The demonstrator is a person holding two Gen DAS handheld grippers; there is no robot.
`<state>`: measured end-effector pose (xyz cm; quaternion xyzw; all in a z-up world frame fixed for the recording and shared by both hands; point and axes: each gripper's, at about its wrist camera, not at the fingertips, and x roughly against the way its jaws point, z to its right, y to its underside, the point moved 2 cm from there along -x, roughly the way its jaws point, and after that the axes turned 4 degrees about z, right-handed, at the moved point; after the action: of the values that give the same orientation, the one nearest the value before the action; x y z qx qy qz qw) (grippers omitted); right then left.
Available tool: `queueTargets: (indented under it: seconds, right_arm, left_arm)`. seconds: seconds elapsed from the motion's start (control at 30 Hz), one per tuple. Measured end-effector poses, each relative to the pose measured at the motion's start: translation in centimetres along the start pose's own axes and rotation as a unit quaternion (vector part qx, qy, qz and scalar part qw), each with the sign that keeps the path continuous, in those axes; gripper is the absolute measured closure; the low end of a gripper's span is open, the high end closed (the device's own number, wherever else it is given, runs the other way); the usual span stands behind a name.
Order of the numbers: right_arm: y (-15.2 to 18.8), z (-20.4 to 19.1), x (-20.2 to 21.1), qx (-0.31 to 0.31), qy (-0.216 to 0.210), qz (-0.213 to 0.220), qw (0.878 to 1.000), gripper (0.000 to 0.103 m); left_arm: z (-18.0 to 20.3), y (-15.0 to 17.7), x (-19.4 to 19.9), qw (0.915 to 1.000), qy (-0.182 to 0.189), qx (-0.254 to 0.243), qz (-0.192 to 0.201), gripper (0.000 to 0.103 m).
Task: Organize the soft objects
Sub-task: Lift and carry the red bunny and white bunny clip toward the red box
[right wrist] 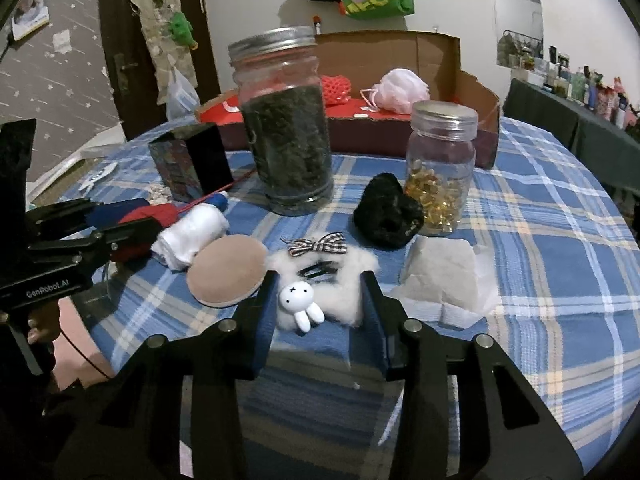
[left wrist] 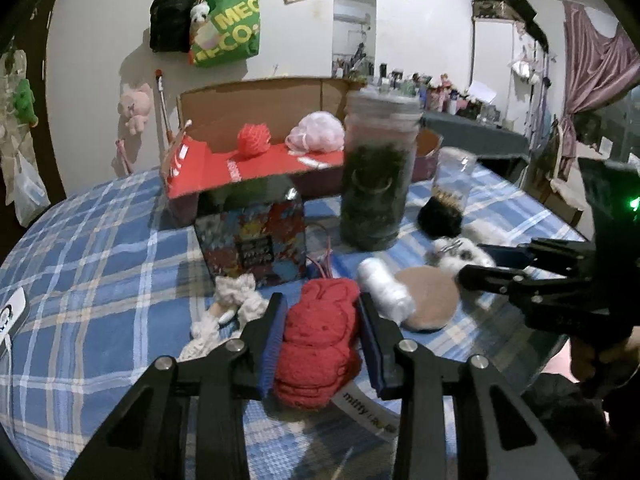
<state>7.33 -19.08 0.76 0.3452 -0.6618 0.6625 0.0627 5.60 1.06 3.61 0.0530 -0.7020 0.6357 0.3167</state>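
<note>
My left gripper (left wrist: pixel 320 344) is shut on a red knitted soft item (left wrist: pixel 316 344) with a white label, held just above the checked tablecloth. It also shows in the right wrist view (right wrist: pixel 120 220) at the left. My right gripper (right wrist: pixel 318 304) is open, its fingers on either side of a white fluffy piece with a rabbit clip (right wrist: pixel 316 292) that lies on the cloth. An open cardboard box (left wrist: pixel 256 104) at the back holds a red mesh ball (left wrist: pixel 253 140) and a pink bath puff (left wrist: pixel 318 132).
A tall jar of dark leaves (right wrist: pixel 286 128) and a small jar of yellow capsules (right wrist: pixel 440 172) stand mid-table. A black fuzzy item (right wrist: pixel 386 212), tan pad (right wrist: pixel 226 270), white roll (right wrist: pixel 192 236), white cloth (right wrist: pixel 440 276), cream knit (left wrist: pixel 236 300) and patterned box (left wrist: pixel 252 240) lie around.
</note>
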Motion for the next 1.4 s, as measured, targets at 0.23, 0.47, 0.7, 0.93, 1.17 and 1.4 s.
queueTargets:
  seconds: [0.23, 0.47, 0.7, 0.93, 1.17, 1.4]
  right_arm:
    - [-1.1, -0.5, 1.4, 0.013, 0.004, 0.025, 1.0, 0.065]
    - [-1.3, 0.0, 1.7, 0.007, 0.009, 0.023, 1.0, 0.065]
    - [-1.4, 1.3, 2.9, 0.005, 0.028, 0.029, 0.999, 0.065]
    - [-1.6, 3.5, 3.5, 0.003, 0.056, 0.021, 0.998, 0.065]
    - [-2.4, 6.3, 2.9, 0.002, 0.069, 0.0, 0.998, 0.065]
    - [-4.0, 8.4, 2.0, 0.009, 0.061, -0.012, 0.998, 0.065]
  left_arm:
    - [0.5, -1.0, 0.7, 0.9998, 0.009, -0.003, 0.016, 0.065]
    - [-0.8, -1.1, 1.0, 0.9998, -0.002, 0.017, 0.01, 0.065]
    - [-3.4, -1.3, 2.3, 0.999, -0.025, 0.035, 0.014, 0.065]
    - [-6.2, -1.8, 2.7, 0.9978, -0.054, 0.039, 0.004, 0.065]
    - [-9.2, -2.4, 1.0, 0.998, -0.054, 0.028, -0.018, 0.065]
    - [-11.0, -3.5, -1.4, 0.9985, -0.042, -0.006, -0.034, 0.065]
